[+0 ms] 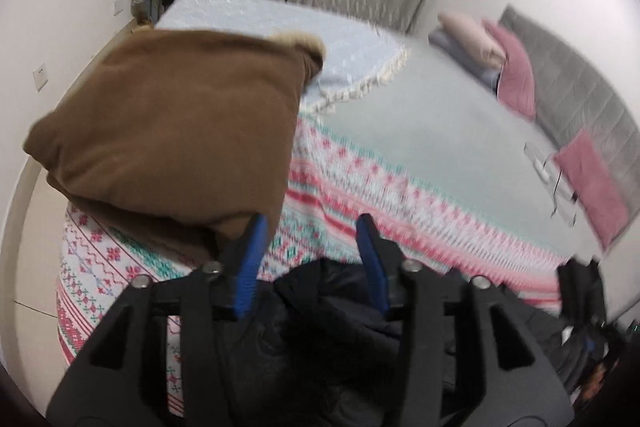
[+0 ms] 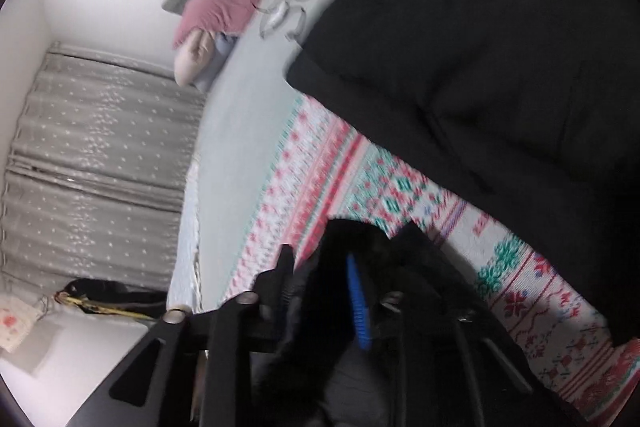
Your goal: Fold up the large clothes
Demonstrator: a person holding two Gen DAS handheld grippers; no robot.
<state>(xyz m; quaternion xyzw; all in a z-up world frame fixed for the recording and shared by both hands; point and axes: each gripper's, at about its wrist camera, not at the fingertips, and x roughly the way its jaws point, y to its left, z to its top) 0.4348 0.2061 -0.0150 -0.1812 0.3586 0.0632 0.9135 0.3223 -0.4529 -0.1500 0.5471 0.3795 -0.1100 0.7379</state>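
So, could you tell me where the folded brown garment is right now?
In the left wrist view, the folded brown garment sits left on the patterned blanket, just beyond the left gripper.

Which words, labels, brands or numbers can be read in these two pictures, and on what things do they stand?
None can be read.
The patterned blanket bears only woven motifs, no letters.
The white item with a pink mark is too blurred to read.
The black garment and the brown folded garment show no label.
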